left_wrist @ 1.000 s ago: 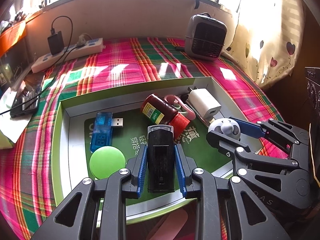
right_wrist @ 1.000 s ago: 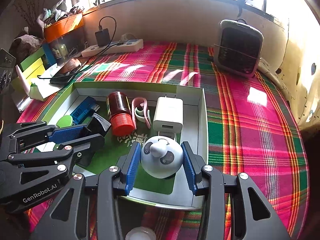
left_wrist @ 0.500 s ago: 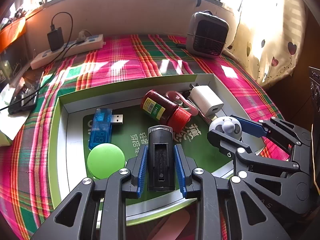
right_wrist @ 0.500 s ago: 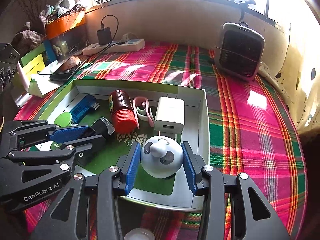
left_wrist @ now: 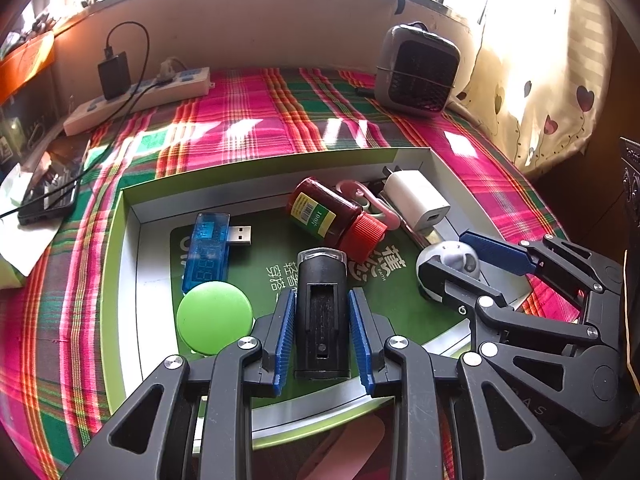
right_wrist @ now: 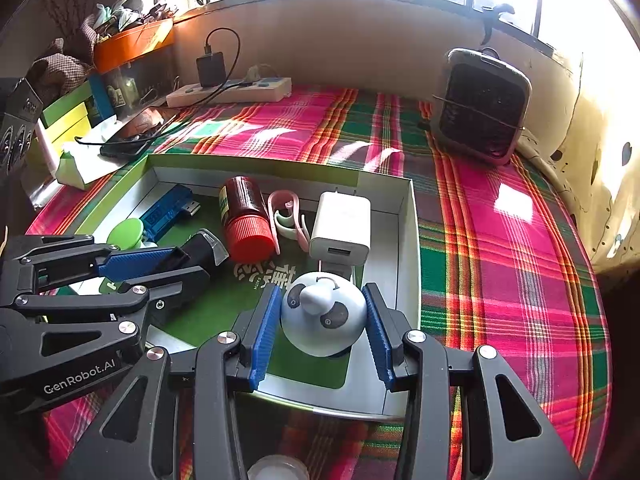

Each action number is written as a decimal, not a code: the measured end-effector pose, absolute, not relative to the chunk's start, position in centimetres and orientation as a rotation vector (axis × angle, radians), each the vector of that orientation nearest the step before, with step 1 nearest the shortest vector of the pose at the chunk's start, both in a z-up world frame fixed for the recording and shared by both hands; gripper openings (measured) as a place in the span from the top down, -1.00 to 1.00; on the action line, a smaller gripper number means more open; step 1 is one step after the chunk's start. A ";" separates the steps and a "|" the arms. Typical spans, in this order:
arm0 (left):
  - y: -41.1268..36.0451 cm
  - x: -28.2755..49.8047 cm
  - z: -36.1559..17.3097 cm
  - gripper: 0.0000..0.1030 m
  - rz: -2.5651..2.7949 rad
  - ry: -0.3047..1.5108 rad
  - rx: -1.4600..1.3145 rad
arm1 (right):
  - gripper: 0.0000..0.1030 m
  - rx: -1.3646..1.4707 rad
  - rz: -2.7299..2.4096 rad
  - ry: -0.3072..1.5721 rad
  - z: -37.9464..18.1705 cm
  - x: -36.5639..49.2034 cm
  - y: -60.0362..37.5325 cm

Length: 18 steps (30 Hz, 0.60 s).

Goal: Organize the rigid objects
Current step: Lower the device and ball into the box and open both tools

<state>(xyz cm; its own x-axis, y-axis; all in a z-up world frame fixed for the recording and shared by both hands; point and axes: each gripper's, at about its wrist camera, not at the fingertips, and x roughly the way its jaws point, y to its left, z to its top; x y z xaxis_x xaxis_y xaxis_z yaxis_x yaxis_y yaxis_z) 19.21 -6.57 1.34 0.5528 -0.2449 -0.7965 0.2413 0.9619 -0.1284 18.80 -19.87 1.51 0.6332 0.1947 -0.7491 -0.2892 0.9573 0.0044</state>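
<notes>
My left gripper is shut on a black stamp-like block and holds it over the green floor of the shallow box. My right gripper is shut on a white panda-faced dome, over the box's near right corner. In the box lie a blue USB meter, a green round disc, a dark red bottle with a red cap, a pink clip and a white charger. Each gripper shows in the other's view, the right one and the left one.
The box sits on a pink and green plaid cloth. A grey heater stands at the back right. A power strip with a black adapter, a phone and boxes lie at the back left.
Both grippers keep their hold. The view has drawn slightly back and up from the box; the objects in the box have not moved.
</notes>
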 end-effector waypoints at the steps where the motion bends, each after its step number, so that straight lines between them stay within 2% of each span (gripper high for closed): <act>1: -6.4 19.2 1.4 0.48 -0.288 0.940 -0.007 | 0.16 -0.117 0.277 0.841 1.5 18.7 -19.9; 18: -5.8 17.4 2.3 0.36 -0.283 0.910 -0.011 | 0.09 -0.100 0.262 0.821 2.1 17.5 -20.1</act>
<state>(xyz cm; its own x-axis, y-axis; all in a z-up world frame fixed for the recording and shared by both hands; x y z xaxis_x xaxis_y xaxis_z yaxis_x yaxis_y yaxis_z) 17.38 -5.76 2.33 0.5794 -0.2465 -0.7769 0.2377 0.9628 -0.1283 17.52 -20.07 2.09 0.6517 0.1918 -0.7339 -0.2688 0.9631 0.0130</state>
